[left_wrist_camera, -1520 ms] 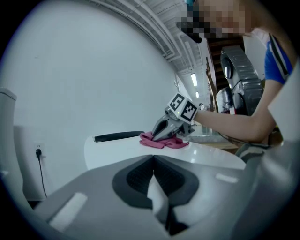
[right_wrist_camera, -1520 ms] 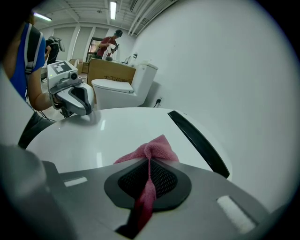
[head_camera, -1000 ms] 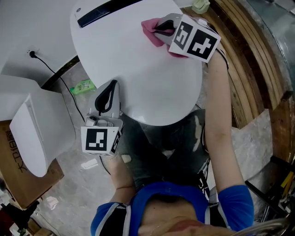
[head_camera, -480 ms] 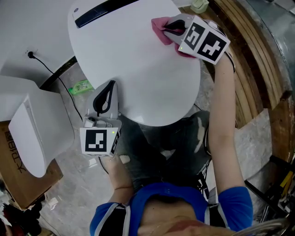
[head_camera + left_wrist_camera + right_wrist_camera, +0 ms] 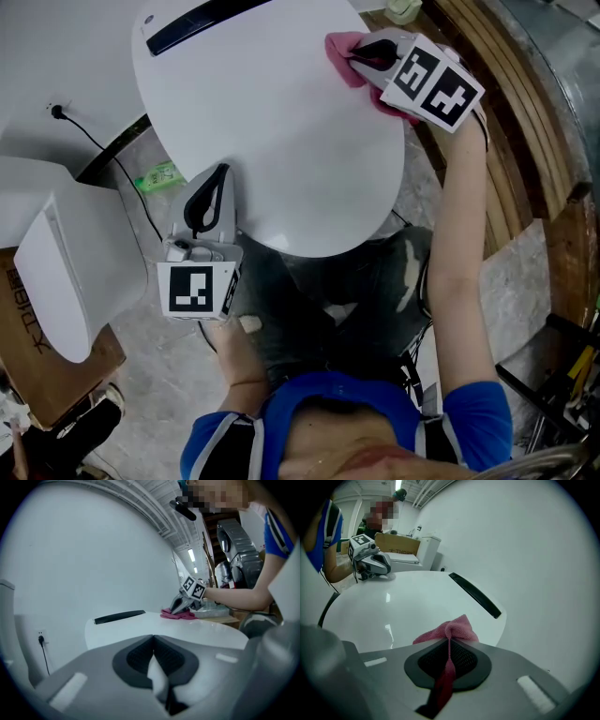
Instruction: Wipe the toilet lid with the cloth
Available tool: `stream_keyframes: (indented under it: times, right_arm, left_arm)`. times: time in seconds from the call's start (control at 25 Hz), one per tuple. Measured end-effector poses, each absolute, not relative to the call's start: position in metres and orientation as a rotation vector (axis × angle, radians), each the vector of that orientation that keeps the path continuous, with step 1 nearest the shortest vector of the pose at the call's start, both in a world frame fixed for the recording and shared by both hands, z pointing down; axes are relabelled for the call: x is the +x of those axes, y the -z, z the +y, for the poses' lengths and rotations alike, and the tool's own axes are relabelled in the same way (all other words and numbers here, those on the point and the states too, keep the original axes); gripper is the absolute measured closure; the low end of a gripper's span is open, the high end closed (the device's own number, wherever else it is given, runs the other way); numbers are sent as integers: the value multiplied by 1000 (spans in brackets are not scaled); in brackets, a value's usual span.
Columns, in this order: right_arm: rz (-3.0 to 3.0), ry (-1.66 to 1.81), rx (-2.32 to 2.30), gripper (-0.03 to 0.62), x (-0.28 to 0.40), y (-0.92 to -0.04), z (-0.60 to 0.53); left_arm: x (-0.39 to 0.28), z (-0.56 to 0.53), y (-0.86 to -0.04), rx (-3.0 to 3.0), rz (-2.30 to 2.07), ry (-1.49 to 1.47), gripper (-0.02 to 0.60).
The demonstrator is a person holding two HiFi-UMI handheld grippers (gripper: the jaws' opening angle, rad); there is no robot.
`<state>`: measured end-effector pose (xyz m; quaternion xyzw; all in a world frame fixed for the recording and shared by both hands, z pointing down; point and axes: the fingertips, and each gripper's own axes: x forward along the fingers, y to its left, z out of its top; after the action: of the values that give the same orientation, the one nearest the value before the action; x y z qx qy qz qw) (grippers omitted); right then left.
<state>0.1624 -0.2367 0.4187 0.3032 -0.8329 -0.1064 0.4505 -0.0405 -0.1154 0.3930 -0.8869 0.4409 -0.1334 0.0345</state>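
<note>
Well, from my seat the right hand-held gripper (image 5: 361, 54) is closed on the cloth (image 5: 450, 630): a pink fold runs up between its two pads and the rest fans out just ahead of the tips, lying on the toilet lid (image 5: 272, 131) directly beneath them. That puts the cloth at the lid's far right edge, right under the jaws.

I judge the cloth to be light, soft and limp. It will bunch and drag rather than push, so it needs downward pressure to wipe at all. The hold on a gathered middle fold looks sensible to me, since a pinch on a corner would let the rest trail and flip over. The lid is hard, glossy and gently domed. I expect it to be slippery, so the cloth should glide easily, but the jaw tips could skate or knock on it if I tip the gripper too steeply.

The left hand-held gripper (image 5: 214, 183) has its pads together with nothing I can name between them. Its tips sit at the lid's near rim, well apart from the right gripper, with the breadth of the lid between the two.

Counted: one cloth, one toilet lid, two hand-held grippers. One black strip (image 5: 202, 23) lies on the lid beyond the cloth.
</note>
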Motion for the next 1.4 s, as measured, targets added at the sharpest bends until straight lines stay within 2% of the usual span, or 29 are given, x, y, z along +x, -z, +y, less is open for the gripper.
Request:
stream_keyframes:
  times: [1.4]
  right_arm:
    - [-2074, 74, 668, 583, 178, -431, -198]
  left_arm:
    - [-42, -117, -394, -2745, 1331, 388, 578]
